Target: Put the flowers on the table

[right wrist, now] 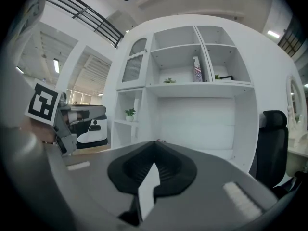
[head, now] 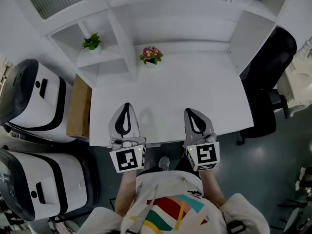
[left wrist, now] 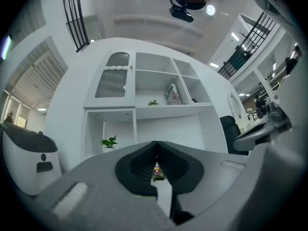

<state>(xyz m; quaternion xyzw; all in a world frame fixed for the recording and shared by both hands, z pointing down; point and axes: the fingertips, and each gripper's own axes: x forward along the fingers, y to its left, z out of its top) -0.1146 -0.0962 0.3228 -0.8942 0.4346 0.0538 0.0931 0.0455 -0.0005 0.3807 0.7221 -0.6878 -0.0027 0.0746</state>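
Flowers [head: 151,54] clear from head view, tiny beyond left tool [left wrist: 156,144].

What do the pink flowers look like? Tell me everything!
The flowers are a small bunch of pink and purple blooms with green leaves, in a tiny pale pot. They stand upright at the back of the white table, beside the shelf unit's upright panel. Only the table touches them.

The flowers [head: 151,55], a small bunch of pink and purple blooms over green leaves in a little pale pot, stand upright on the white table [head: 195,96], near its far edge at about eleven o'clock.
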